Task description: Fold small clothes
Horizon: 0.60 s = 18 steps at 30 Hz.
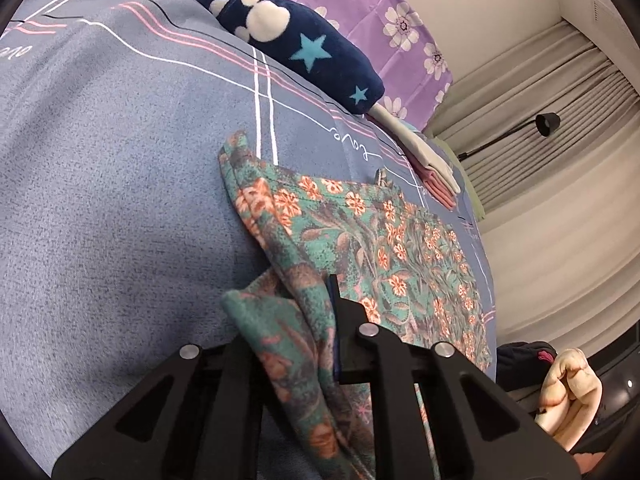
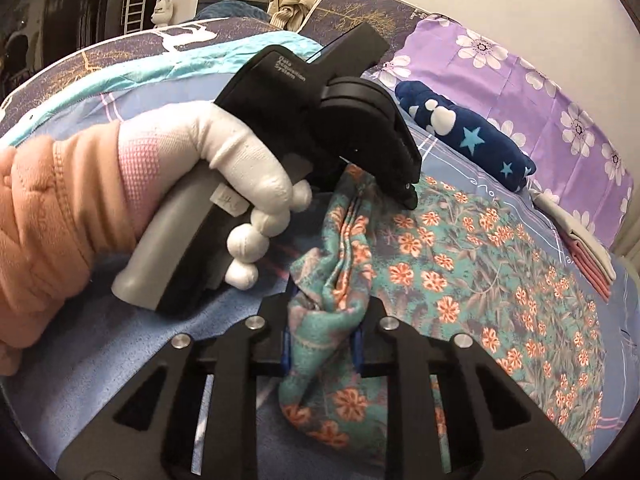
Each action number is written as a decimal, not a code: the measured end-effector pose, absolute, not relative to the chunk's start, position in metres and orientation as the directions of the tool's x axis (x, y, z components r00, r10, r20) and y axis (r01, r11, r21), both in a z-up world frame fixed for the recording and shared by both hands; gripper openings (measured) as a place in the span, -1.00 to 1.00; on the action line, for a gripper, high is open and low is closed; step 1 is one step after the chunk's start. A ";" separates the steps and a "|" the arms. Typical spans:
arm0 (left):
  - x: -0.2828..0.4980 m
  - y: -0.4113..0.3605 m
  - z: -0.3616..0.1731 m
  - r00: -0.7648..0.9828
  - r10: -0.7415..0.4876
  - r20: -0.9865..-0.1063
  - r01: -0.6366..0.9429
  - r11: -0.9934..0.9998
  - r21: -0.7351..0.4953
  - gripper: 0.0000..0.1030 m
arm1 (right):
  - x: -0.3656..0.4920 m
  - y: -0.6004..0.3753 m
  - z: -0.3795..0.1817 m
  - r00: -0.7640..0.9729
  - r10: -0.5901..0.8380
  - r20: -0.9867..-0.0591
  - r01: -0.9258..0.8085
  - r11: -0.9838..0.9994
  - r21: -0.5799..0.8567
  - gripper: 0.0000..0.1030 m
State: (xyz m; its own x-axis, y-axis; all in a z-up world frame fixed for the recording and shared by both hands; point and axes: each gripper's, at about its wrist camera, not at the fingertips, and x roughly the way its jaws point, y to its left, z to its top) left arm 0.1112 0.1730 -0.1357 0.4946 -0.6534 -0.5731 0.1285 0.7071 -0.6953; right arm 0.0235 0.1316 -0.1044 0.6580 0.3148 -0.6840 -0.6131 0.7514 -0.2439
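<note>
The left gripper, seen from the right wrist, carries small white lettering on its black body that looks like "Data Acquisition System", though it is blurred. Beyond both tools, the blue bedsheet bears a cursive white word, "love", upside down past the floral cloth. A small handwritten label on the grey handle cannot be read.

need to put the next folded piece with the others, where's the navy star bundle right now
The navy star bundle lies at the far side of the bed, against the purple flowered pillow, beyond the floral garment.
</note>
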 end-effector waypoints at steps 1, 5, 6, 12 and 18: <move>0.110 0.172 -0.133 0.500 -0.649 -0.573 0.126 0.709 -0.694 -0.82 | 0.023 0.130 -0.103 0.656 0.320 -0.683 -0.614 0.753 -0.237 -0.59; 0.110 0.168 -0.123 0.515 -0.644 -0.566 0.129 0.711 -0.691 -0.82 | 0.027 0.115 -0.089 0.668 0.345 -0.660 -0.604 0.770 -0.208 -0.59; 0.111 0.167 -0.120 0.517 -0.643 -0.565 0.131 0.712 -0.690 -0.82 | 0.027 0.110 -0.085 0.674 0.349 -0.651 -0.597 0.776 -0.202 -0.59; 0.114 0.149 -0.096 0.525 -0.633 -0.569 0.161 0.731 -0.664 -0.82 | 0.034 0.076 -0.068 0.671 0.385 -0.634 -0.571 0.813 -0.112 -0.59; 0.118 0.113 -0.069 0.535 -0.580 -0.614 0.183 0.790 -0.586 -0.82 | 0.040 0.036 -0.054 0.649 0.445 -0.617 -0.553 0.833 0.019 -0.59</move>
